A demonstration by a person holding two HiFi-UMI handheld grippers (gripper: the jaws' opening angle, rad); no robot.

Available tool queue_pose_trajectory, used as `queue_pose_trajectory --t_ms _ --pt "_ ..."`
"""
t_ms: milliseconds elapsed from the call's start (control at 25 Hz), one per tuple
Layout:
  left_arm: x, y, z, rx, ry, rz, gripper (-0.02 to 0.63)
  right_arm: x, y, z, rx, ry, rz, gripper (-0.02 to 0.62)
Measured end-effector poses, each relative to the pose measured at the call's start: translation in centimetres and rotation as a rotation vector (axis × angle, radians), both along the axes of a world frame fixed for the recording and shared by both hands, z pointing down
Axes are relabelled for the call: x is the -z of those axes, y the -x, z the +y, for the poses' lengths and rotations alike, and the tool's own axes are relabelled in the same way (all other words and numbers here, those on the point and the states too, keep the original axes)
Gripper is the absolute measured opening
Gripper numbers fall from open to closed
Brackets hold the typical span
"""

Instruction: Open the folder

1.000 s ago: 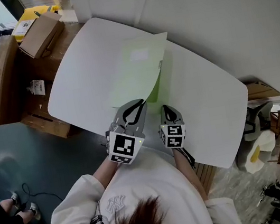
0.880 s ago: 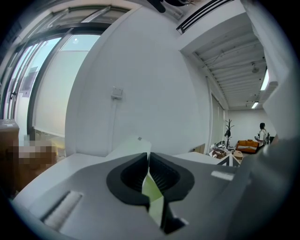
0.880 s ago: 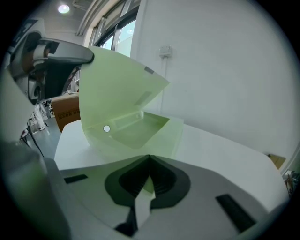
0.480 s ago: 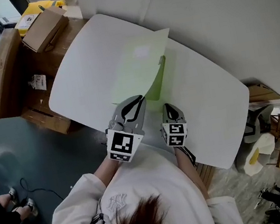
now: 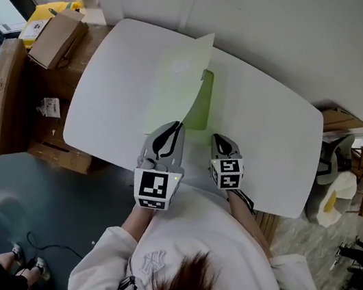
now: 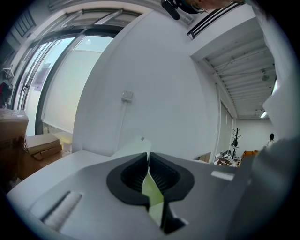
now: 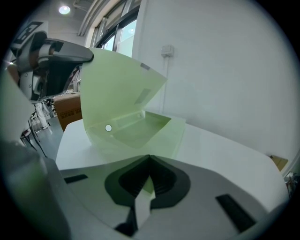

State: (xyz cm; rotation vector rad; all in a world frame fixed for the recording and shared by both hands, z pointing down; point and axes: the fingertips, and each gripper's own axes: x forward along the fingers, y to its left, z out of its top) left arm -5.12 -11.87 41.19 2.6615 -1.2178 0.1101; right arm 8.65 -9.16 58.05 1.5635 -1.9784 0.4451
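The folder [image 5: 203,102] is mid-opening. It lies on the white counter [image 5: 108,84], near the middle of the counter's near edge, pale green and part-way spread. Its front cover [image 5: 177,82] stands up off the counter in a curved sheet, while its back cover [image 7: 164,129] rests flat on the counter.

The left hand-held gripper [image 5: 177,126] is closed on the near corner of the front cover. In the left gripper view a thin green strip of that cover [image 6: 152,197] runs up between the pressed-together pads of this hand-held gripper [image 6: 149,174]. The right hand-held gripper [image 5: 216,138] is closed too. Its own view shows a pale green edge caught between the jaws [image 7: 148,180], which looks like the near edge of the back cover, pinned at the counter's near edge.

The next move, as I judge it, calls for the left hand to carry the front cover up and over to the counter's left side until it lies flat. The right hand should meanwhile hold the back cover down so the folder does not slide across the counter. The sheet is thin and flexes, so a slow arc would suit it better than a tug.

The left hand-held gripper is held above the counter, pointing almost level. The right one tilts down toward the counter's near edge. Both forearms reach out from close to the body.
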Motion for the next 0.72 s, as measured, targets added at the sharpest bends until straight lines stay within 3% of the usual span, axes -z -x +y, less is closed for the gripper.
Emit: queue_pose_trajectory --t_ms 720 --pt "1.0 4.0 -0.9 0.126 -0.007 0.046 0.017 0.0 0.0 0.0 -0.017 0.000 0.003 0.006"
